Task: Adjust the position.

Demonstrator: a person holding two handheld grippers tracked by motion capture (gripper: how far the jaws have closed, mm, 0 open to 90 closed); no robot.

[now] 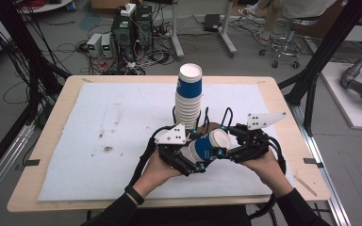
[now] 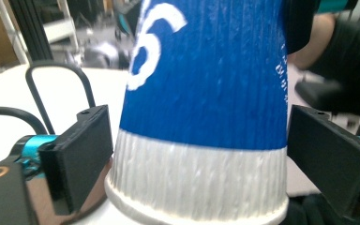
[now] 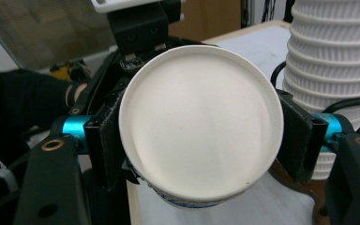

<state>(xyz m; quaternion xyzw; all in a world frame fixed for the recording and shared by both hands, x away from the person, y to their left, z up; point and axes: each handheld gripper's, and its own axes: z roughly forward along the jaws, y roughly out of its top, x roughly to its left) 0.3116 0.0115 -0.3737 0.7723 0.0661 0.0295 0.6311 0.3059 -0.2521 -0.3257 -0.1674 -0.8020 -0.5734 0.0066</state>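
Landmark: the tall cup stack [image 1: 189, 96] on the white mat [image 1: 99, 136]. Nearest the person, both hands meet just in front of the stack's base, above the counter [image 1: 52, 113]. A single blue-and-white paper cup [image 1: 209, 146] lies tilted between them, mouth toward the right claw [image 1: 225, 153]. Right claw: jaws part-closed, pads pressed on the cup rim [image 3: 201, 122] at both sides, gripping it. Left claw [image 1: 194, 162]: jaws flank the cup's white lower band [image 2: 197, 173]; small gap at the left pad, right side unclear, so cannot tell if it grips. Beyond the hands the stack stands upright, blue cup on top. Farther off, past the counter's far edge, cables and boxes on the floor [image 1: 122, 42].
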